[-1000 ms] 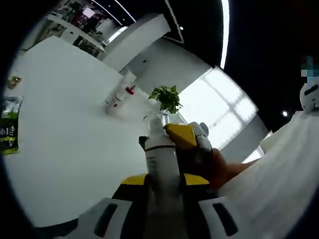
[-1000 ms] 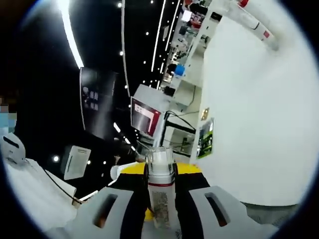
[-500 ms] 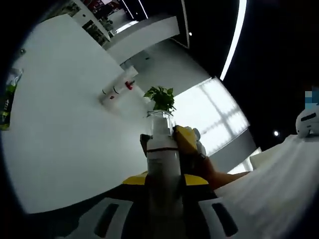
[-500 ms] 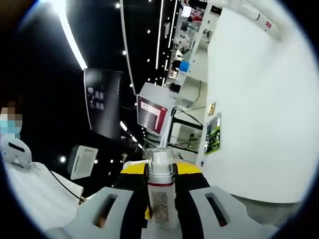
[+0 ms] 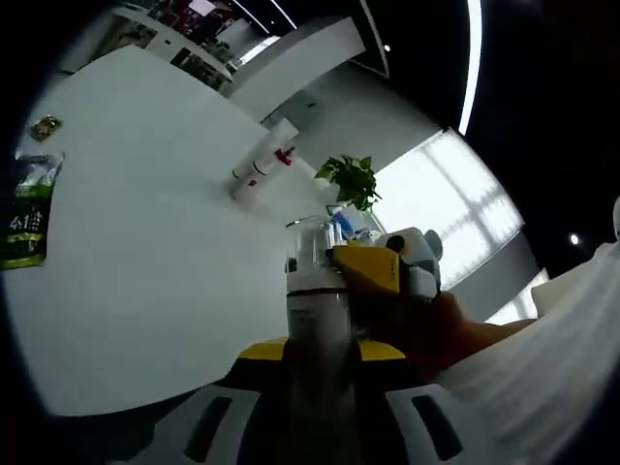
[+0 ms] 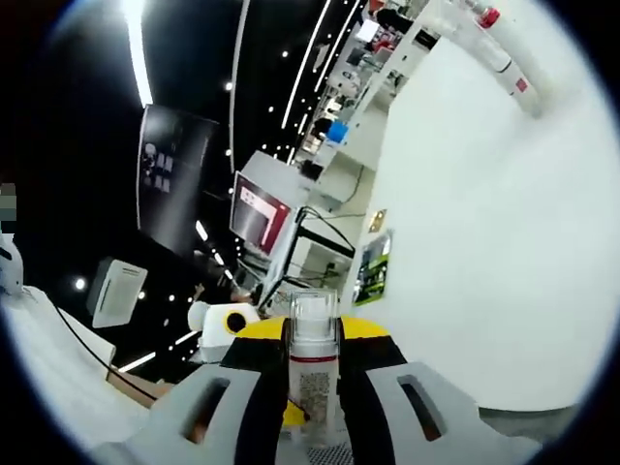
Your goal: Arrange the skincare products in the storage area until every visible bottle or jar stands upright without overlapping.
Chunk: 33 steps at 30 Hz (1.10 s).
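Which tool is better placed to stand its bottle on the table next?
Probably either: the left tool and the right tool each clamp a bottle beside the white table.

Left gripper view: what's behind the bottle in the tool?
Right behind the bottle sits the other tool, yellow and grey, held by a hand. Farther back on the white table lie white tubes, with a potted plant. The plant's pot is covered.
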{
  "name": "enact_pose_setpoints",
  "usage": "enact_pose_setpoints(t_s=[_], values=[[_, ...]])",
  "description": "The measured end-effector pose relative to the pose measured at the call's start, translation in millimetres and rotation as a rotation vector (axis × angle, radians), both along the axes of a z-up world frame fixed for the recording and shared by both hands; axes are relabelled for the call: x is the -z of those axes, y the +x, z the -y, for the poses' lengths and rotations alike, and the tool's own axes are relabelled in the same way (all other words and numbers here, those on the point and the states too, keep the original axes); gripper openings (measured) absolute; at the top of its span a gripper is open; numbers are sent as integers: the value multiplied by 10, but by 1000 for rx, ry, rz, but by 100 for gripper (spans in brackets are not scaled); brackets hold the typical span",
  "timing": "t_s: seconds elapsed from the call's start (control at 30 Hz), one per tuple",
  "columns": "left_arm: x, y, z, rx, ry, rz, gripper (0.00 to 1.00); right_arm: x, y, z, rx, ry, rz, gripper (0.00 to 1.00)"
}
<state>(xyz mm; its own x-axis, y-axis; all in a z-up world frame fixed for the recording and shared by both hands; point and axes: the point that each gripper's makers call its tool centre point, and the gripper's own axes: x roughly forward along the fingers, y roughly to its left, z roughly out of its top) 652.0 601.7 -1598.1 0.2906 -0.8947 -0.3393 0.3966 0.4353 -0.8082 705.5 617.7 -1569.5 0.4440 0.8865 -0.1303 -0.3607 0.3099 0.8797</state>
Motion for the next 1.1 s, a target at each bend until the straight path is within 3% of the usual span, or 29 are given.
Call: enact_pose_setpoints(t_s=[0.3,0.43,0.63,0.83,0.93,1.1], values=[[139,104,-110,-65,81,-4,24,220,-84,-101,-58,-106,-49,22],[220,139,-166,-74,188,60,24,281,-102,-107,-69,-136,-61,21],[328,83,-131,-7,334,161,24,322,-114,-102,-74,-152,-78,23],[361,60,-138,39,435,265,24,372,-114,-88,-74,-172,-89,21],[373,24,-98,63,459,293,24,404,-116,-88,-77,-183,-98,22],[368,35,-113,59,444,273,24,430,-116,-70,-68,-183,-120,22]])
